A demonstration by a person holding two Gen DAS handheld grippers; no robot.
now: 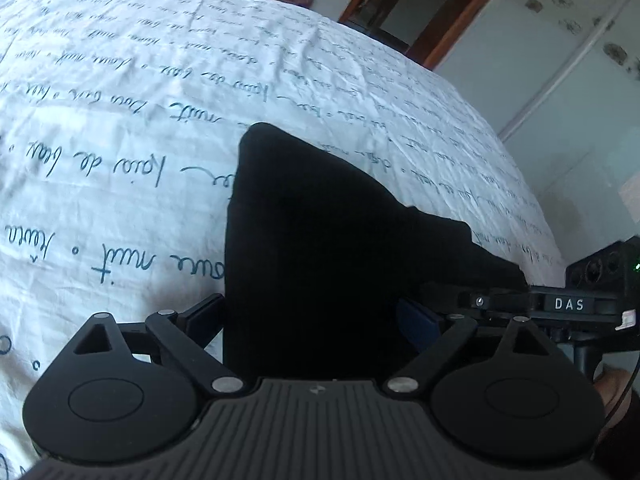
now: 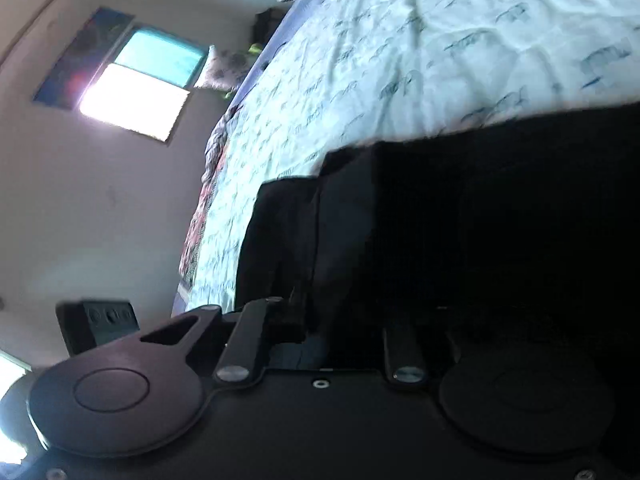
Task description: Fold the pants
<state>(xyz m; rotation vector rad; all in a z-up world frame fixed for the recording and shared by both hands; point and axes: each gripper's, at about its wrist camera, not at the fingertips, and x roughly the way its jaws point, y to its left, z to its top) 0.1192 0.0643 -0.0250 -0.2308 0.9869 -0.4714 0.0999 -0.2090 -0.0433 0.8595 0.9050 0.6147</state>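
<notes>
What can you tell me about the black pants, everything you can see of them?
The black pants are a dark, matte, soft-looking fabric with almost no visible detail. In the left wrist view a part of them rises to a rounded point over the white bedsheet printed with blue handwriting; they run down between the fingers of the left gripper. In the right wrist view, blurred, layered edges show and the cloth covers the right gripper. Whether either grip is closed cannot be told.
</notes>
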